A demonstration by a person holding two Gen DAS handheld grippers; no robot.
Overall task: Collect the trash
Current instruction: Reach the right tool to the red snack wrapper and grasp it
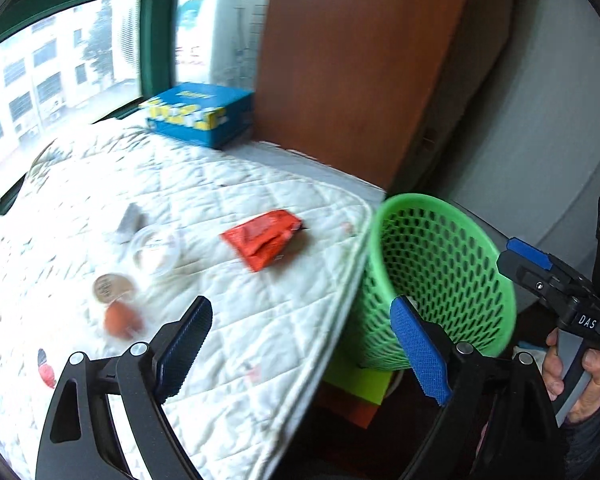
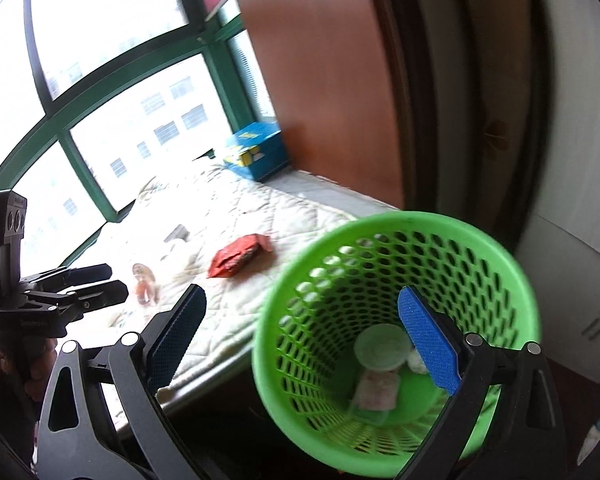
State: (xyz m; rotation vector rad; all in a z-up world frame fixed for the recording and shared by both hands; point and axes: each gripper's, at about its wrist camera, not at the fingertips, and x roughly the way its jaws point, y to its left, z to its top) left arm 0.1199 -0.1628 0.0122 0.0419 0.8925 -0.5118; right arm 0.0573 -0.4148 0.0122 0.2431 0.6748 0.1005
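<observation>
Trash lies scattered on a white quilted mattress (image 1: 228,360): a red wrapper (image 1: 262,242) sits near the pad's right edge, a clear round lid (image 1: 154,250) lies to its left, and a blurred small bottle with an orange base (image 1: 114,304) rests nearer the camera, just beside the lid. A green mesh basket (image 1: 440,276) stands tilted just off the mattress's right edge; the right wrist view shows a pale round lid (image 2: 382,347) and crumpled paper (image 2: 376,394) already at its bottom. The left gripper (image 1: 302,350) hangs above the mattress edge with its jaws spread wide and nothing between them. The right gripper (image 2: 304,342) is likewise released, its right finger (image 2: 430,342) in front of the basket's opening. Farther back, a blue box (image 1: 200,114) sits against the green-framed window (image 1: 152,40), beside a brown wooden panel (image 1: 352,72).
</observation>
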